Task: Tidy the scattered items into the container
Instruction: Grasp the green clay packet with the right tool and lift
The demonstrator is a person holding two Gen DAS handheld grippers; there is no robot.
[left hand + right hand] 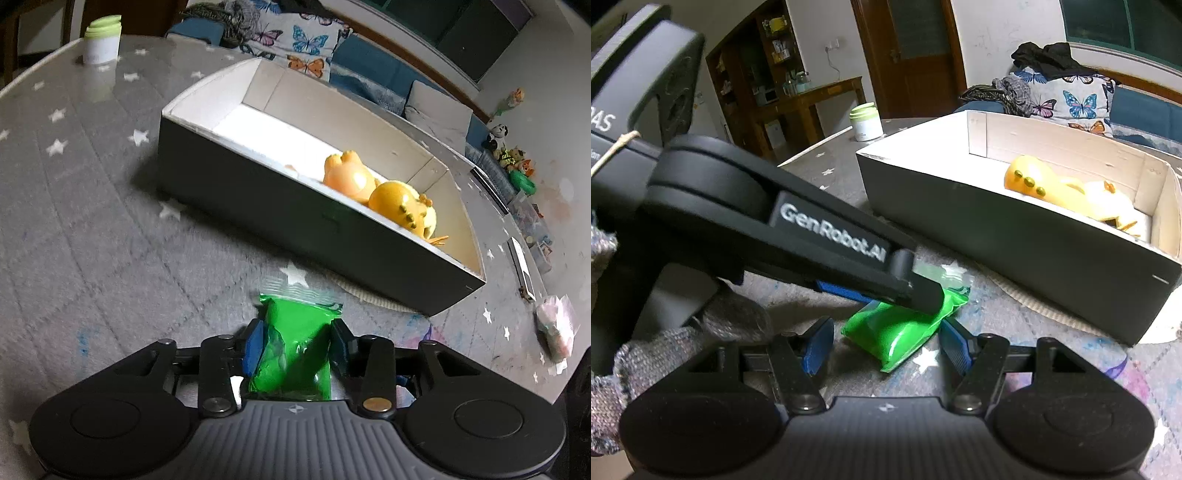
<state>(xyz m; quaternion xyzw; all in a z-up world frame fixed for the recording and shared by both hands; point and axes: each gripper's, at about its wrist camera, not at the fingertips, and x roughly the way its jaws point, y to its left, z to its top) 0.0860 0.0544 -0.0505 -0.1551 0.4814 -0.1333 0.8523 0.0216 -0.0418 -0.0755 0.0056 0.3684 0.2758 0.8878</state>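
Observation:
My left gripper is shut on a green plastic pouch, squeezed between its blue pads just above the grey star-patterned table. In the right wrist view the left gripper reaches in from the left and clamps the same pouch. My right gripper is open, its fingers to either side of the pouch's near end without touching it. The container, a black box with a white inside, stands just beyond the pouch and holds two orange toys. The box also shows in the right wrist view.
A white jar with a green lid stands at the table's far left corner. A pink and white bundle lies near the right table edge. A sofa with butterfly cushions is behind the table. A woven mat lies under the box.

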